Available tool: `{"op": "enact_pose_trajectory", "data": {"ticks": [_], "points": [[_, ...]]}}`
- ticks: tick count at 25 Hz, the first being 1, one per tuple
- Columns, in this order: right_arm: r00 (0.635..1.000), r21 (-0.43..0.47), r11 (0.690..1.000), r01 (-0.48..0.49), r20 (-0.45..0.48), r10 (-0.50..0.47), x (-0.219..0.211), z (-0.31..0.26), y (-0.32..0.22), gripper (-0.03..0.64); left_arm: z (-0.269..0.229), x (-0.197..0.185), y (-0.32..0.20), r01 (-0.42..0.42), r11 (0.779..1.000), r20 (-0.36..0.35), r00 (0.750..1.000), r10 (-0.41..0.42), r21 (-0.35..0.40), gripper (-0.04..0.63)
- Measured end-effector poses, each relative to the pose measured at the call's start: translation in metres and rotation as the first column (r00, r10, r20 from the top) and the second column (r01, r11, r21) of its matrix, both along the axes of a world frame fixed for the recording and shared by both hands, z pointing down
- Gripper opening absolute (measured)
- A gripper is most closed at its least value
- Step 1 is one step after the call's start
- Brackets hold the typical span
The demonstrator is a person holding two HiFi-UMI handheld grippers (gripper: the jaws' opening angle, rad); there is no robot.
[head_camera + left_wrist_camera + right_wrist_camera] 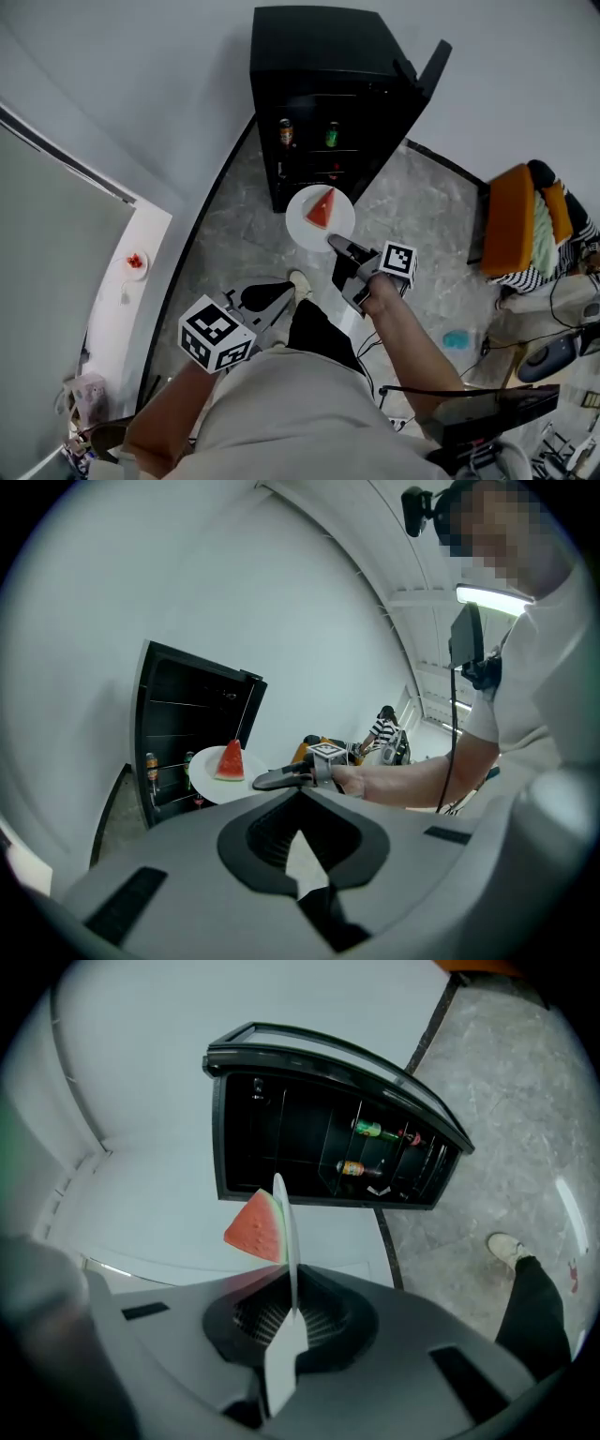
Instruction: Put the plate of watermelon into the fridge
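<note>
A white plate carries a red watermelon wedge. My right gripper is shut on its near rim and holds it level in front of the black fridge, whose door stands open. In the right gripper view the plate stands edge-on between the jaws of the right gripper, with the wedge to its left and the fridge beyond. My left gripper hangs low by my legs, shut and empty. The left gripper view shows the left gripper and, ahead of it, the plate.
Drink cans stand on a shelf inside the fridge. At the right stands an orange chair, with cables and gear on the floor below it. A white counter holding a small red item runs along the left. My shoe is on the floor under the plate.
</note>
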State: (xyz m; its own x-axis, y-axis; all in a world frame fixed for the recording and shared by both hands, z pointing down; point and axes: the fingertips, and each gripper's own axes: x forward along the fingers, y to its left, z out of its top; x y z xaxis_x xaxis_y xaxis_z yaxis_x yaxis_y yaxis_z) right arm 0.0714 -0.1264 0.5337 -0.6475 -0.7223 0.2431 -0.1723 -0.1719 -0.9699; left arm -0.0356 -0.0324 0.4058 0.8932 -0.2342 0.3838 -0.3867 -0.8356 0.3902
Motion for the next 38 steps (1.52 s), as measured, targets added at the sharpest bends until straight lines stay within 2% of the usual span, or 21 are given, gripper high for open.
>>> {"op": "enact_pose_trajectory", "data": {"ticks": [8, 14, 28, 38], "points": [[1.0, -0.046, 0.999, 0.008, 0.002, -0.008, 0.03, 0.035, -0.14, 0.023, 0.002, 0.053, -0.111, 0.005, 1.0, 0.025, 1.0, -0.005, -0.007, 0.012], [1.0, -0.096, 0.995, 0.021, -0.011, -0.022, 0.039, 0.069, -0.219, 0.023, 0.007, 0.075, -0.168, 0.026, 0.999, 0.038, 0.999, -0.025, -0.029, 0.012], [1.0, -0.121, 0.993, 0.004, -0.029, -0.008, 0.026, 0.132, -0.338, 0.023, 0.038, 0.086, -0.219, 0.032, 0.998, 0.068, 0.997, -0.029, -0.045, 0.012], [0.996, -0.134, 0.991, -0.022, -0.093, 0.009, 0.027, 0.157, -0.385, 0.025, 0.048, 0.078, -0.234, 0.054, 0.997, 0.081, 0.995, -0.05, -0.049, 0.012]]}}
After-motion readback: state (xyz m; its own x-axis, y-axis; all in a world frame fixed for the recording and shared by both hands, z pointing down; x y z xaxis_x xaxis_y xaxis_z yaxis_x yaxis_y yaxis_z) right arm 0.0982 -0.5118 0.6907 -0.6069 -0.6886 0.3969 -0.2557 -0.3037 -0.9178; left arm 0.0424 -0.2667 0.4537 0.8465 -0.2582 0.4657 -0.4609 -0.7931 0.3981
